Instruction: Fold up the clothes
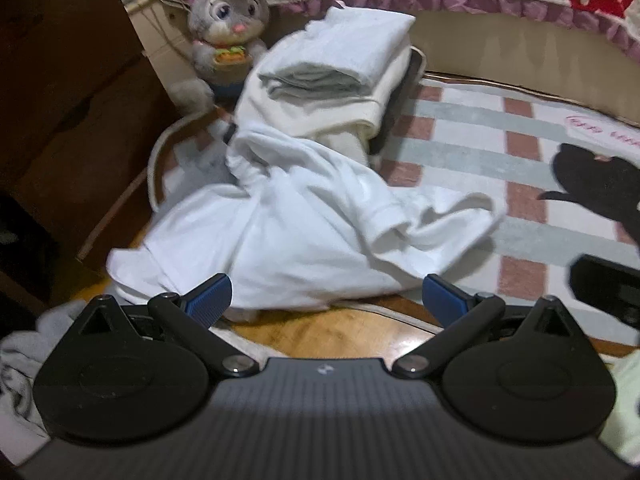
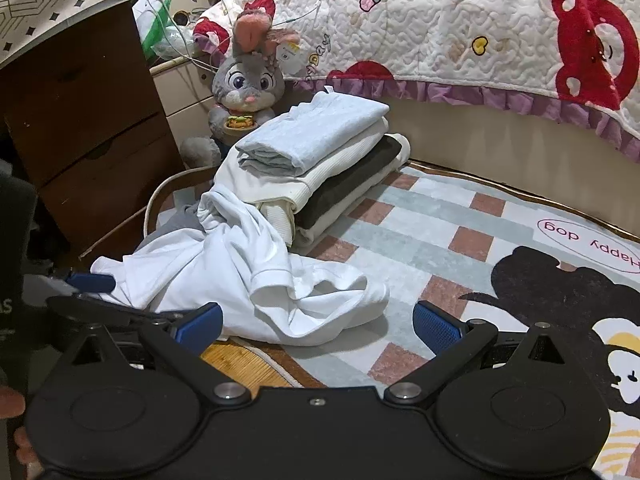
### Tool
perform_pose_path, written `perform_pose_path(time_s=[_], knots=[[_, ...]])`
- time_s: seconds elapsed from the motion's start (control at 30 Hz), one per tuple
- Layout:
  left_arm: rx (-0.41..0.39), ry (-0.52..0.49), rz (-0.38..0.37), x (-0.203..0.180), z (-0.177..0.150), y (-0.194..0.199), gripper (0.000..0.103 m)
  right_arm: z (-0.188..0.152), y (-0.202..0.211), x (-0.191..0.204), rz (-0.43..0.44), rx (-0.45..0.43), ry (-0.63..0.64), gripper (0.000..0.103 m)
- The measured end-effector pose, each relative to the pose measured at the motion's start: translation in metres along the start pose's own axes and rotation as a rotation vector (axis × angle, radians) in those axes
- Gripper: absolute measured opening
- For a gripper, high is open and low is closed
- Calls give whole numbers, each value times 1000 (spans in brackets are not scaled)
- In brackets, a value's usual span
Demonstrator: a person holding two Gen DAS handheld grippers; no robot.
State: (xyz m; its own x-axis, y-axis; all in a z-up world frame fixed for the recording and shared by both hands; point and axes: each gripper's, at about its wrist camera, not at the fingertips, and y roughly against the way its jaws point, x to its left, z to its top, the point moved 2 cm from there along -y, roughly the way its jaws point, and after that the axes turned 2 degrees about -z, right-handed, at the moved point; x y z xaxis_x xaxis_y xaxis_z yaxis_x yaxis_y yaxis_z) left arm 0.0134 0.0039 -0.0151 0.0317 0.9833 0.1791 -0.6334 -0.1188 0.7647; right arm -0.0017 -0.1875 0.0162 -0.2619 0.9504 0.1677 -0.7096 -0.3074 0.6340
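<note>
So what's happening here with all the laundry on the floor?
A person is folding clothes with two handheld grippers. Both the left gripper and the right gripper are open, holding nothing, and face a crumpled white shirt on the rug. A folded stack sits behind the shirt.

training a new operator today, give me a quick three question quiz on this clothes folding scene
1. True or false: the white t-shirt lies crumpled, not yet folded.
2. What tops the folded stack? A) a dark garment B) a light blue garment C) a red towel
3. Fill in: the plush rabbit sits behind the stack, beside the wooden ____.

Key
1. True. It is bunched on the rug, in front of the stack.
2. B.
3. Drawers. Both the left gripper and right gripper have jaws spread and hold nothing.
</note>
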Motion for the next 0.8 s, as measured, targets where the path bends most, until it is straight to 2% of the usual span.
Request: perform_pose_path(time_s=[0.23, 0.27, 0.33, 0.47, 0.8], knots=[[84, 58, -120, 20, 11, -14, 103, -2, 0, -1, -26, -10, 13, 103], [81, 57, -121, 19, 11, -13, 103, -2, 0, -1, -30, -12, 15, 103], [28, 22, -73, 7, 7, -1, 103, -3, 1, -2, -38, -15, 18, 103], [-1, 2, -43, -14, -7, -5, 103, -2, -6, -2, -43, 10, 14, 103], [16, 9, -58, -6, 0, -7, 103, -4, -7, -4, -47, 15, 4, 103]])
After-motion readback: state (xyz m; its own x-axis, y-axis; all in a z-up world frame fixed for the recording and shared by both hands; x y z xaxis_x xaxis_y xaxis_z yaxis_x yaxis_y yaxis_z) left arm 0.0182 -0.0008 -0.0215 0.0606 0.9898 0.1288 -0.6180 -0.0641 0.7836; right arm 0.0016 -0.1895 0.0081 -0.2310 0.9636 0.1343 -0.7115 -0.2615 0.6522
